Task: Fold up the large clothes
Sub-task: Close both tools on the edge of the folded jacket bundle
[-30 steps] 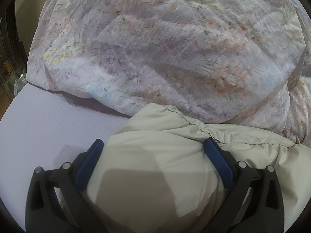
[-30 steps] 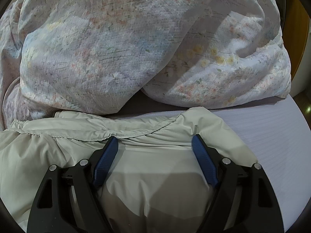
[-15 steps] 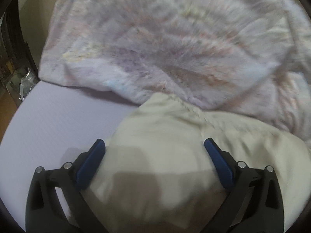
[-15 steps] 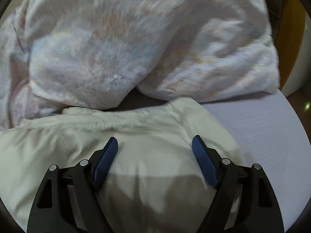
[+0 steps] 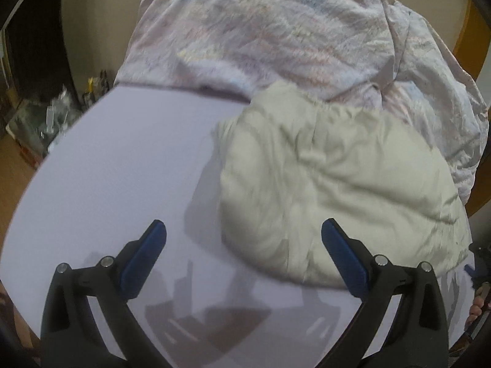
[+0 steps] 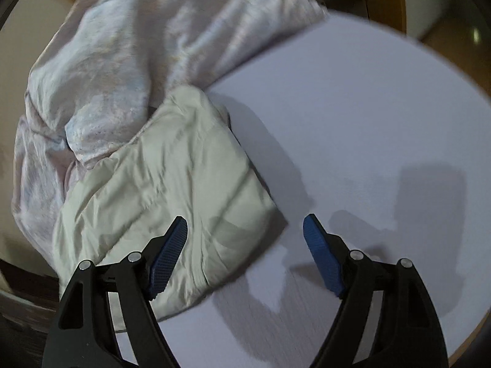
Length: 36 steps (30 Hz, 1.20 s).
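Floral bedding point(image 5: 276, 36) is heaped beyond both grippers, its near edge pressed against the far side of the folded beige garment point(image 5: 337, 178). Clutter point(image 5: 52, 116) is seen on the floor past the surface's far left edge. Bare lavender surface point(image 5: 122, 168) is spread ahead and left of the left gripper point(image 5: 242, 254), and ahead and right of the right gripper point(image 6: 245, 251), up to a curved edge with wooden floor beyond. The garment is placed ahead-right of the left gripper and ahead-left of the right one. Both grippers' 2 blue pads are held wide apart and nothing is clamped. The right gripper's left pad point(image 6: 168, 260) is seen over the garment's near corner; contact cannot be told.
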Tool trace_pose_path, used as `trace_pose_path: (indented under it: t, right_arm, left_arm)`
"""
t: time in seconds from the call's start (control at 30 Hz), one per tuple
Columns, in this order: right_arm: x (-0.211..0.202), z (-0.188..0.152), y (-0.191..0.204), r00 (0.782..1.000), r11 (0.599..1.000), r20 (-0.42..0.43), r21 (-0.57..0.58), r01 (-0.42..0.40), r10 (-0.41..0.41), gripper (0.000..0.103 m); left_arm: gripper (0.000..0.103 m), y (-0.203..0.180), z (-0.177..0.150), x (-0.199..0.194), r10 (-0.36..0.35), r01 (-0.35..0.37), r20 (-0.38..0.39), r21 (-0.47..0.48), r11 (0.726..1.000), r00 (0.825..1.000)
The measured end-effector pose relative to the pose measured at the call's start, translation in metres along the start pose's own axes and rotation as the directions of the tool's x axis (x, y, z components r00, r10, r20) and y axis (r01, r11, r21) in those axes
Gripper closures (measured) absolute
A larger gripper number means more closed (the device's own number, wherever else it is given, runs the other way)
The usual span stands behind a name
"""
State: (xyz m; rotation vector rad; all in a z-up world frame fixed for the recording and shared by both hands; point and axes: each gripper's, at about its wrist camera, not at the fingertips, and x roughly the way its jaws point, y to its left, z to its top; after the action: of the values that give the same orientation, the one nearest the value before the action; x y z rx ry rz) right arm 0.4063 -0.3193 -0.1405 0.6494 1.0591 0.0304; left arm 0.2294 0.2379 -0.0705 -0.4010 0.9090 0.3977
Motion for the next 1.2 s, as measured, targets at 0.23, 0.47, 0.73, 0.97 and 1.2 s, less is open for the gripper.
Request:
trace_pose_path:
  t: [0.23,0.47,0.73,0.97,1.2]
  right_arm:
    - [0.023,-0.009,-0.006,0.975,0.975,-0.083,0.112,-0.194,0.204,0.038]
    - [0.035,-0.011,-0.015,0.96,0.949,-0.079,0.192,-0.249,0.268,0.061]
    - [0.026,-0.015,-0.015,0.938,0.915,-0.042,0.238,-0.326,0.345,0.086]
    - [-0.001,-0.044,-0.011,0.925,0.915,-0.089,0.21,-0.345,0.369,0.087]
    - [-0.029,-0.093,-0.019,0.915,0.924,-0.162,0.17,-0.343,0.369,0.087]
  left_arm:
    - [0.015,0.006,-0.018,0.019,-0.118,0.106,-0.07,-0.157,0.982,0.991]
    - [0.04,0.007,-0.013,0.045,-0.189,0.166,-0.053,-0.289,0.943,0.981]
    - [0.079,0.02,-0.011,0.042,-0.265,0.262,0.044,-0.379,0.888,0.963]
    - [0.08,0.049,-0.028,0.002,-0.264,0.266,0.056,-0.352,0.897,0.963]
    - [0.08,0.089,-0.068,-0.034,-0.253,0.251,0.042,-0.361,0.898,0.966]
